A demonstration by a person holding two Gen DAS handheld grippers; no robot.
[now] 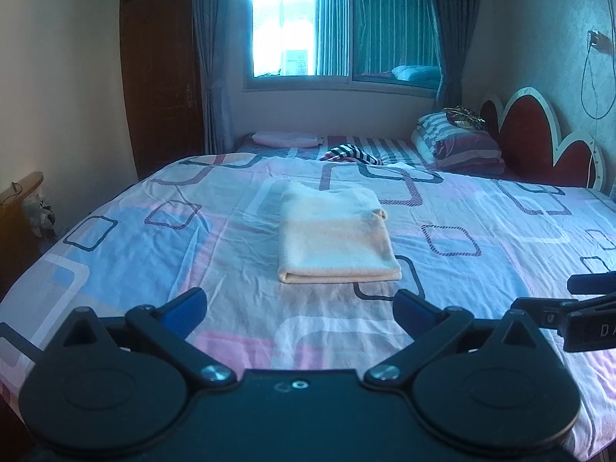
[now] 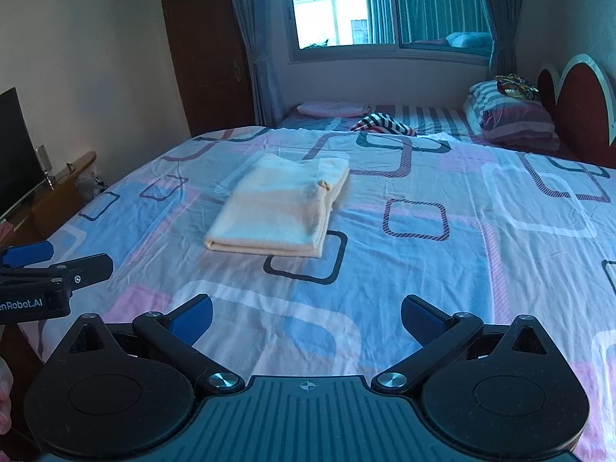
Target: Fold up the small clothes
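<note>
A pale cream garment [image 1: 335,235] lies folded into a neat rectangle on the patterned bed sheet [image 1: 481,281]; it also shows in the right wrist view [image 2: 279,210]. My left gripper [image 1: 300,310] is open and empty, held above the sheet just short of the garment's near edge. My right gripper [image 2: 306,317] is open and empty, to the right of and nearer than the garment. The right gripper shows at the right edge of the left wrist view [image 1: 589,308]. The left gripper shows at the left edge of the right wrist view [image 2: 42,269].
A striped cloth [image 1: 352,153] and a pink folded item [image 1: 287,138] lie at the bed's far end. Stacked pillows [image 1: 458,142] rest by the red headboard [image 1: 539,142]. A dark wardrobe [image 1: 158,77] and a window [image 1: 338,27] stand beyond. A TV [image 2: 15,154] sits at left.
</note>
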